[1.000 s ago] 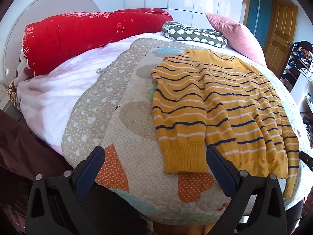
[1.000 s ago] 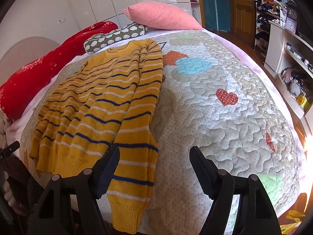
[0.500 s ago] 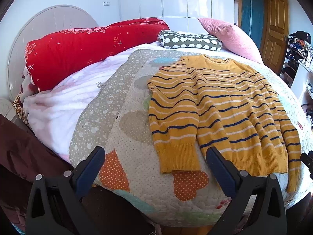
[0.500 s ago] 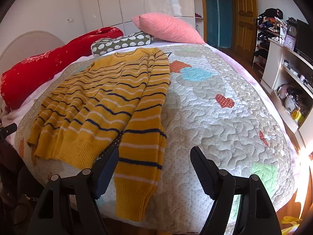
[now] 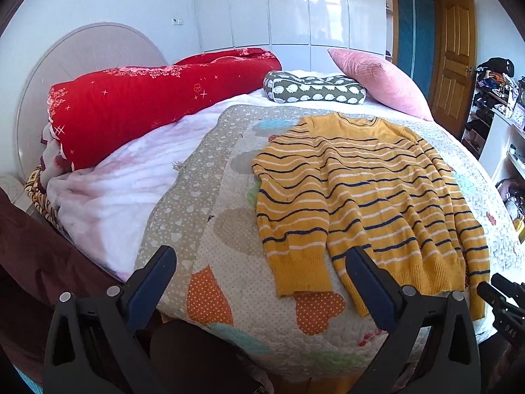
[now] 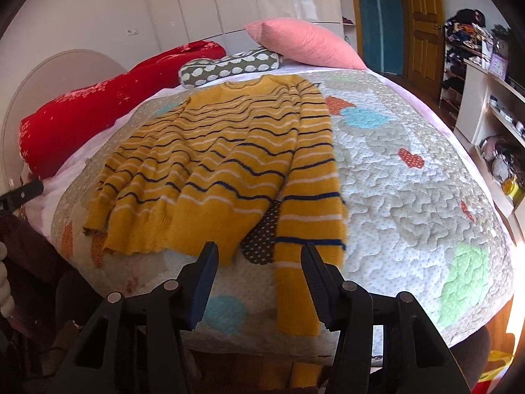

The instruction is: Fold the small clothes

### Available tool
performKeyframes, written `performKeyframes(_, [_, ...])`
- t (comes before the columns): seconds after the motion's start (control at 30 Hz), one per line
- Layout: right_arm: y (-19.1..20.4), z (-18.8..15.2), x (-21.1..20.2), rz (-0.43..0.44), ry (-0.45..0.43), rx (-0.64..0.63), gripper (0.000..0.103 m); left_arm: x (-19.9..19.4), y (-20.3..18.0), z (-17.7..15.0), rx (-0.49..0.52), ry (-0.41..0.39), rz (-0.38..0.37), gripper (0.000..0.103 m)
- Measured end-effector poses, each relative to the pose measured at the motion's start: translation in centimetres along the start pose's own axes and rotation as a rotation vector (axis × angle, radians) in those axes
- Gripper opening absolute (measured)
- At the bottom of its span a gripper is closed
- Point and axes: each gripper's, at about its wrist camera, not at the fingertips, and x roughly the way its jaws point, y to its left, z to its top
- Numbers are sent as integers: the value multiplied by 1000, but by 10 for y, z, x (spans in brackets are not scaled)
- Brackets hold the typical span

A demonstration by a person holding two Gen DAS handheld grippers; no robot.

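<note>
A mustard-yellow sweater with navy and white stripes (image 5: 370, 197) lies flat on the quilted bed cover (image 5: 210, 229), hem toward me, collar far. It also shows in the right wrist view (image 6: 213, 170). My left gripper (image 5: 259, 272) is open and empty, held off the bed's near edge, in front of the sweater's left sleeve cuff (image 5: 300, 277). My right gripper (image 6: 259, 266) is open and empty, its jaws narrower than before, just short of the right sleeve (image 6: 305, 229), which hangs over the bed edge.
A red rolled duvet (image 5: 147, 105), a grey patterned pillow (image 5: 315, 87) and a pink pillow (image 5: 380, 80) lie at the bed's head. White shelves with clutter (image 6: 492, 124) stand to the right, a wooden door (image 5: 454, 65) beyond.
Both grippers have drawn back and lowered from the bed, so the sweater looks farther away. The right gripper's jaws have narrowed and now point at the right sleeve.
</note>
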Motion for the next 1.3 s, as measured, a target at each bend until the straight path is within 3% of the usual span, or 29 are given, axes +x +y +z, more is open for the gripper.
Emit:
performKeyframes(0.27, [66, 22, 19, 144, 51, -212, 55, 15, 45, -2, -78, 22, 60, 103])
performKeyframes(0.33, [83, 37, 28, 208, 72, -228, 50, 22, 63, -6, -125, 34, 69, 103])
performKeyframes(0.4, [102, 55, 41, 290, 107, -223, 36, 30, 80, -10, -178, 53, 77, 103])
performKeyframes(0.53, [148, 77, 70, 407, 169, -246, 30, 44, 108, -16, -269, 81, 74, 103])
performKeyframes(0.77, [241, 66, 109, 424, 200, -523, 30, 65, 132, -17, -346, 102, 78, 103])
performKeyframes(1.0, [288, 28, 156, 272, 208, -817, 28, 90, 148, -14, -383, 136, 69, 103])
performKeyframes(1.03, [290, 28, 158, 267, 202, -827, 22, 91, 151, -14, -388, 135, 66, 103])
performKeyframes(1.07, [291, 33, 158, 262, 202, -821, 7, 93, 153, -14, -396, 134, 65, 103])
performKeyframes(1.17, [284, 65, 154, 330, 217, -723, 6, 97, 156, -10, -411, 127, 54, 103])
performKeyframes(1.3, [253, 136, 132, 355, 111, -559, 6, 101, 151, -2, -405, 118, 29, 103])
